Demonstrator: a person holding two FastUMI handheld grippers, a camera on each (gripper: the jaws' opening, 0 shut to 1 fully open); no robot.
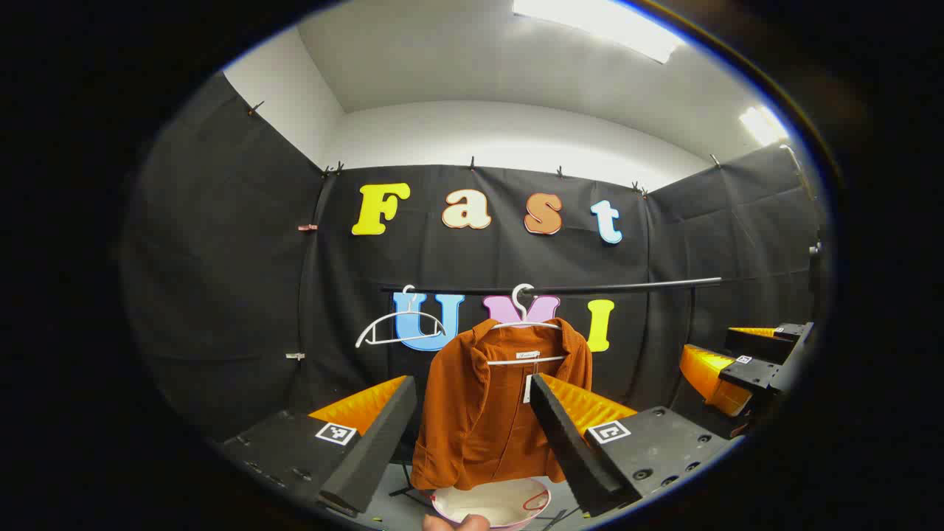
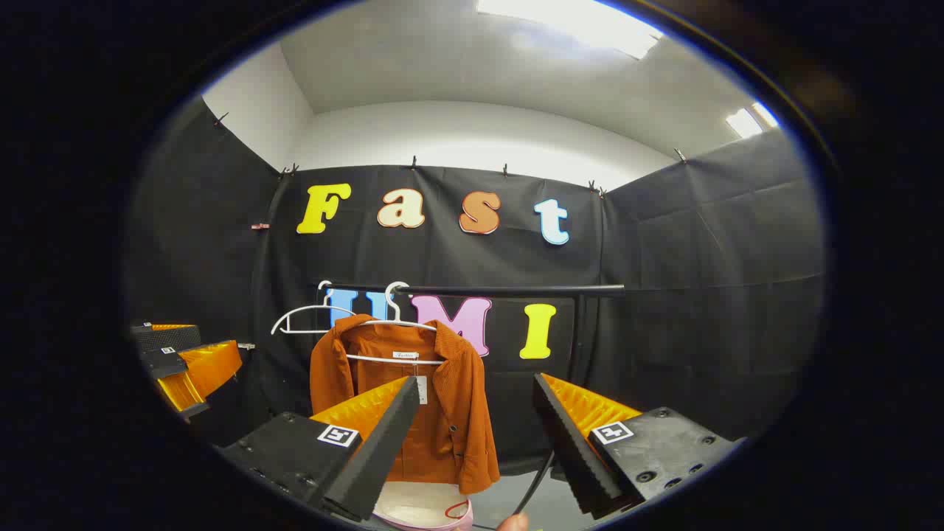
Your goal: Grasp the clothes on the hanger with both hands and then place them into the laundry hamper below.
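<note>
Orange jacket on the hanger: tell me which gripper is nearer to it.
Left, as far as framing shows. The left gripper faces the orange jacket squarely, open. The right gripper sits off to the jacket's right, open.

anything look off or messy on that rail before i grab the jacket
Nothing stands out. The orange jacket hangs squarely on its white hanger over the hamper. An empty hanger hangs beside it on the rail.

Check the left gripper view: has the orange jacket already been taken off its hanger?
No, the orange jacket hangs on a white hanger hooked over the black rail, above the hamper.
</note>
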